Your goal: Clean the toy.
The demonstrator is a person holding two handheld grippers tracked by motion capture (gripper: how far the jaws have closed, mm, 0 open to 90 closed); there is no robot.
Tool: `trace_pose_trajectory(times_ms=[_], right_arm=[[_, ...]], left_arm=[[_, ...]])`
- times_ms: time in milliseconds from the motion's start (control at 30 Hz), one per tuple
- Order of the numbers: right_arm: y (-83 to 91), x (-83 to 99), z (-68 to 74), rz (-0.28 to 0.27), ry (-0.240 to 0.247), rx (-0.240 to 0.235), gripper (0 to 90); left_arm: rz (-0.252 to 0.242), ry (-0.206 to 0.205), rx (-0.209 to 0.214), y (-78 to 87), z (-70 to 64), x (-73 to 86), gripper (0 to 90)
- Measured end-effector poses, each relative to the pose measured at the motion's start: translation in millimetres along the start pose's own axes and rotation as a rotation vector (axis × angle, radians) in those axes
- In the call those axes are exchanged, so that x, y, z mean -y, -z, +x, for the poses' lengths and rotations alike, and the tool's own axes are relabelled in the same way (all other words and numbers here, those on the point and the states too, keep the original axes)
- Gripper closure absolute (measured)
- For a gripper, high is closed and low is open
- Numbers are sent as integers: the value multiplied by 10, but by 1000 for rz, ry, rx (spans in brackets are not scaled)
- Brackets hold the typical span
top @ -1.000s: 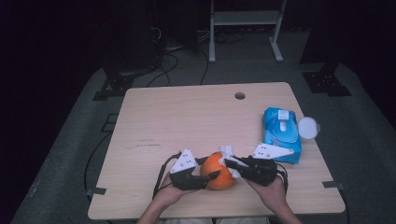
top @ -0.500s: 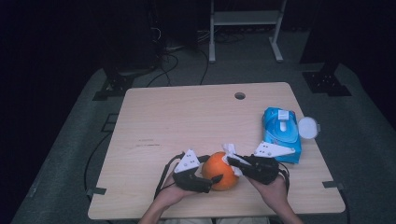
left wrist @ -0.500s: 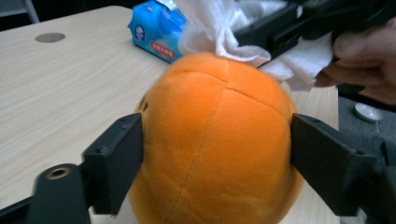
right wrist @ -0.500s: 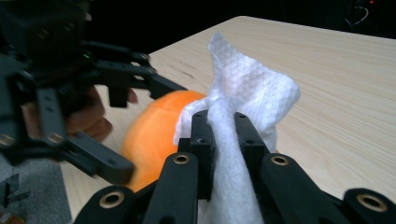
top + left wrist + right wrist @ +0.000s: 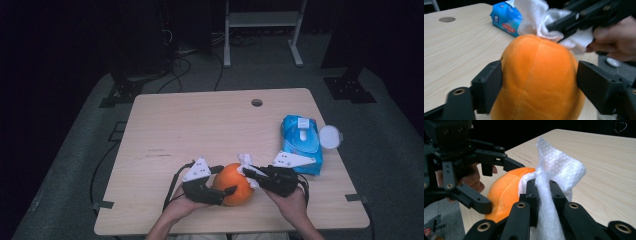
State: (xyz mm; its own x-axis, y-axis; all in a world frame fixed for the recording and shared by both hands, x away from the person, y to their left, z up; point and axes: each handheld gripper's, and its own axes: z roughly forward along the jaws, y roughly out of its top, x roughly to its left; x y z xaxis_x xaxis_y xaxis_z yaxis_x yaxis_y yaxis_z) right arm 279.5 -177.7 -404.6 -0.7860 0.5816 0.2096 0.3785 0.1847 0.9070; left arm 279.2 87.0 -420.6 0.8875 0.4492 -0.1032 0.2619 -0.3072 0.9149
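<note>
Orange plush ball [image 5: 233, 183], one; one white wipe [image 5: 246, 162] touching it; one blue pack [image 5: 301, 143]

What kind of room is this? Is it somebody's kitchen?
Probably not a kitchen; it looks like a dim lab or recording studio. A bare wooden table sits on grey carpet, with loose cables and black stand feet on the floor around it, and a white metal frame behind.

Orange plush ball [image 5: 234, 183] at near table edge, crumpled white wipe [image 5: 246, 162] seemingly touching.
</note>
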Motion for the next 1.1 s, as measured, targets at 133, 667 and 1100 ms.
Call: trace_pose_trajectory(times_ms=[133,667,1100], right_arm=[[13,-3,27,3,9,7,803],[37,-47,148,9,64,10,804],[28,-62,246,21,104,-3,804]], left_arm=[[-6,-35,-60,13,-34,-2,361],[-4,-42,-77,-53,-86,16,346],[-2,-31,-69,-90,-88,33,323]])
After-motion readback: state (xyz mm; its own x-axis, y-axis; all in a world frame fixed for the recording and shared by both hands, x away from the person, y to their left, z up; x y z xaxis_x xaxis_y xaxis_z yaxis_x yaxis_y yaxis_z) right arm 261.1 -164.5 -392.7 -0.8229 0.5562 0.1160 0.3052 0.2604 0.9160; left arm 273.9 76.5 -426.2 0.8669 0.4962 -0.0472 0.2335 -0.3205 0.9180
